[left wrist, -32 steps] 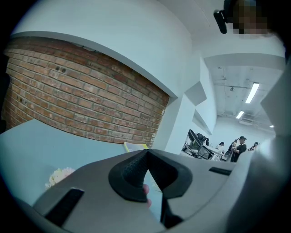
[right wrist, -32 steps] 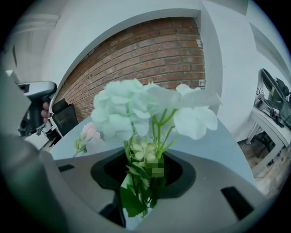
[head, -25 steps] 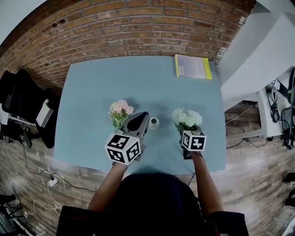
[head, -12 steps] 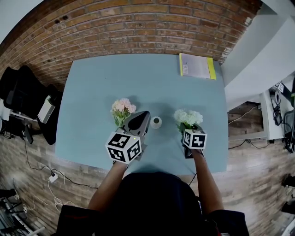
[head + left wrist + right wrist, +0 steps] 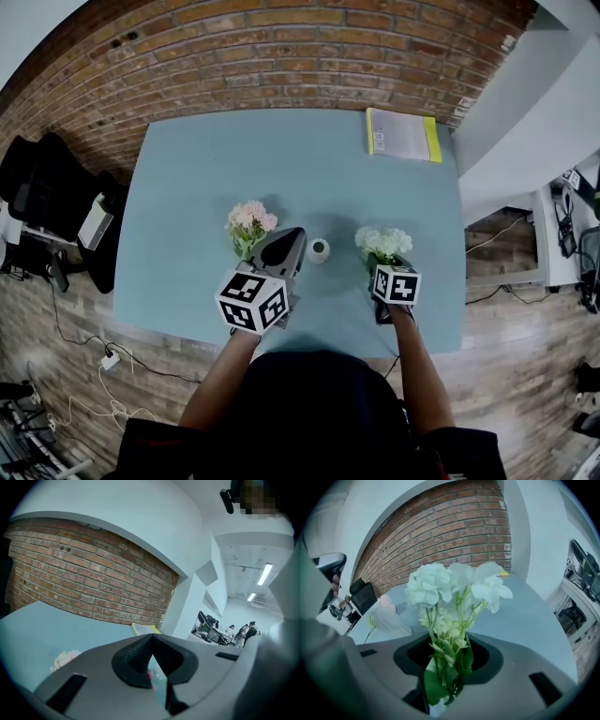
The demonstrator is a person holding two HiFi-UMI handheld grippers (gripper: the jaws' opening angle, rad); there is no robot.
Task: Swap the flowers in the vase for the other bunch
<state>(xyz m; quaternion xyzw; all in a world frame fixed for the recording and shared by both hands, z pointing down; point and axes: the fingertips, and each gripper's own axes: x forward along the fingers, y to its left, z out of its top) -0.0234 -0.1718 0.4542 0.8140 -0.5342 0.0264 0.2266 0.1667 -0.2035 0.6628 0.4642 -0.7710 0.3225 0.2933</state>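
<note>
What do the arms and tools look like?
Grey moulded bodies on left tool and right tool, with black ribbed pads. Each carries a white cube with black square markers. Dark top; forearms bare. No cables visible.

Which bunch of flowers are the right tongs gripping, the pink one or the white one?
The white bunch: its green stems are clamped between the right tongs. The pink bunch is apart from them, left of the small vase in the head view.

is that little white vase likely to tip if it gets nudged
Probably: the vase looks small and stands free on the table, so likely light. The white bunch in the right tongs looks top-heavy and could lever it over.
</note>
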